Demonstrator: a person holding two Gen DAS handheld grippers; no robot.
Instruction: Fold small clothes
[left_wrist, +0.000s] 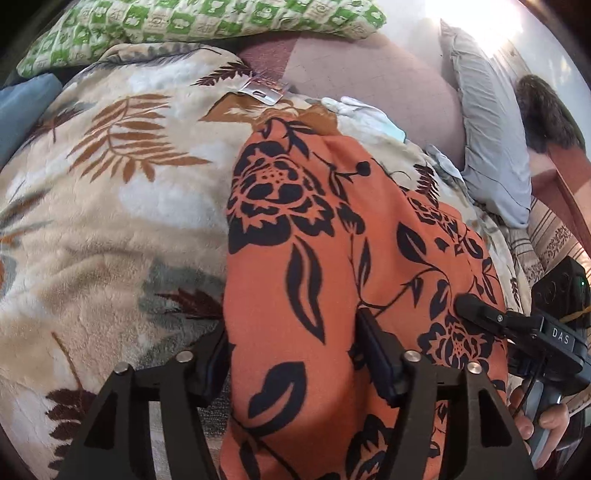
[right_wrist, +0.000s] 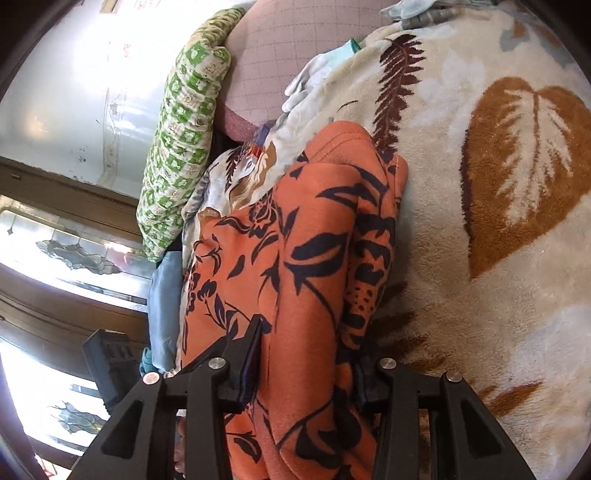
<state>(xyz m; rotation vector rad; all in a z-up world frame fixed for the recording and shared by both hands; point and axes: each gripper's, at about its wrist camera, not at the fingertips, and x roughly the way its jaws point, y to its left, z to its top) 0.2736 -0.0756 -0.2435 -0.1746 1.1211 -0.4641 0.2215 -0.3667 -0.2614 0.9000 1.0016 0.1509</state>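
An orange garment with a black flower print (left_wrist: 314, 240) lies folded lengthwise on a cream leaf-print blanket (left_wrist: 110, 184). My left gripper (left_wrist: 295, 350) straddles its near end, one finger each side of the cloth, jaws wide apart. The right gripper's finger (left_wrist: 476, 308) rests on the garment's right edge. In the right wrist view the same garment (right_wrist: 306, 258) runs between my right gripper's (right_wrist: 310, 354) fingers, which stand apart with a thick fold of cloth between them; whether they pinch it I cannot tell.
A green-and-cream patterned pillow (left_wrist: 207, 22) and a pink mattress (left_wrist: 369, 74) lie beyond the blanket. A grey pillow (left_wrist: 487, 136) lies at right. White gloves (left_wrist: 362, 110) and a small packet (left_wrist: 262, 90) lie near the blanket's far edge. A window (right_wrist: 55, 258) is at left.
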